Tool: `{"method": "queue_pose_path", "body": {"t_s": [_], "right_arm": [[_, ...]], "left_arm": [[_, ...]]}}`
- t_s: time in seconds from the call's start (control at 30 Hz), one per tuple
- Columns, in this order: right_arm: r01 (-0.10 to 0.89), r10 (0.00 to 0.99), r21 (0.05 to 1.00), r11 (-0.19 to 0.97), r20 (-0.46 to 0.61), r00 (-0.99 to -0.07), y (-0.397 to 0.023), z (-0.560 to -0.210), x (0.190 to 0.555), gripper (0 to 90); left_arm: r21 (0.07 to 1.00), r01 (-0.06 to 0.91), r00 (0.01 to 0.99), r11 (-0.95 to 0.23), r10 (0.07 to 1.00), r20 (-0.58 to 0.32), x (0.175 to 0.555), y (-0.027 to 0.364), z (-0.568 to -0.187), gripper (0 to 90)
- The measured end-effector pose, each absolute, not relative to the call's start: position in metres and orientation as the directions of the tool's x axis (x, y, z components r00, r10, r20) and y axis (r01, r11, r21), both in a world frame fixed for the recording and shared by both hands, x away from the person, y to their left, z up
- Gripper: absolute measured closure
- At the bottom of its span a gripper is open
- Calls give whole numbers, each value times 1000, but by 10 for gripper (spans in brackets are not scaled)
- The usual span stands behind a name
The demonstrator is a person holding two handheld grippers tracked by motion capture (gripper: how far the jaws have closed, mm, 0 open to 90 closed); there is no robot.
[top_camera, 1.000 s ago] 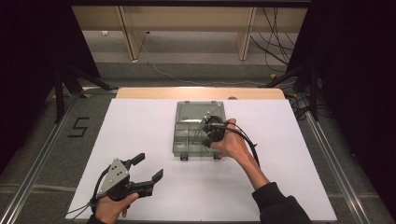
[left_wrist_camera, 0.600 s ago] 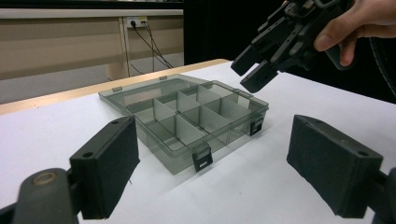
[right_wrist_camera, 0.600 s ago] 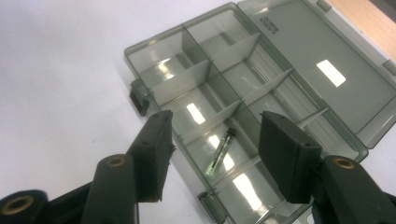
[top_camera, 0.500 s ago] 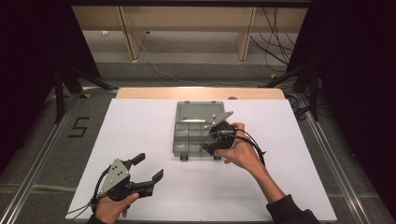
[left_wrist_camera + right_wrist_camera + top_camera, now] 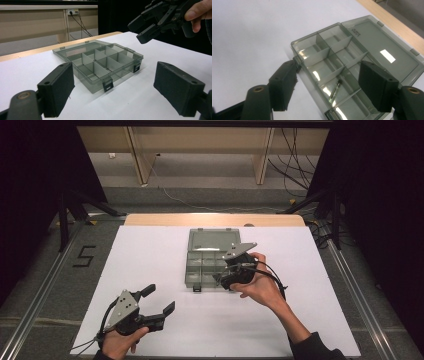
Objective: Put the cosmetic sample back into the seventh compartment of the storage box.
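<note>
Grey box (image 5: pixel 352 67) — right claw's camera reveals a screw (image 5: pixel 336 89) inside.

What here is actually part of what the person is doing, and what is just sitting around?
In use:
- compartment box, lid open
- small dark rod in one compartment
- right gripper, open at the box
- left gripper, open, held away from it

Lying about:
- cables on the floor
- floor mark "5"

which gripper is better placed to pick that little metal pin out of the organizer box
Right. The right gripper hangs open directly over the box, with the pin between its jaws in its view; the left gripper sits well short.
</note>
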State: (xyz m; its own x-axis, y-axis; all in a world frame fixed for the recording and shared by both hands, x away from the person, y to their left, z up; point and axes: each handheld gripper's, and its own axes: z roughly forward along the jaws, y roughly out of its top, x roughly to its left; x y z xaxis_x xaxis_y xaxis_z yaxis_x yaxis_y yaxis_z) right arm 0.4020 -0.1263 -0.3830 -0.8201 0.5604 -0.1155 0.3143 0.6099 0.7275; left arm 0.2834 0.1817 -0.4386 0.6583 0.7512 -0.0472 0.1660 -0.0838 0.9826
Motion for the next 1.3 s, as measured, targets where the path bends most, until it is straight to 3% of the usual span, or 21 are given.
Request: {"method": "queue_pose_path", "body": {"t_s": [0.57, 1.3], "right_arm": [[275, 527, 772, 573, -91, -845, -133, -378, 385, 252], [235, 528, 849, 472, -59, -847, -148, -378, 368, 243]], "left_arm": [[982, 167, 659, -85, 750, -48, 283, 182, -439, 156], [983, 164, 658, -85, 752, -45, 284, 182, -439, 156]]}}
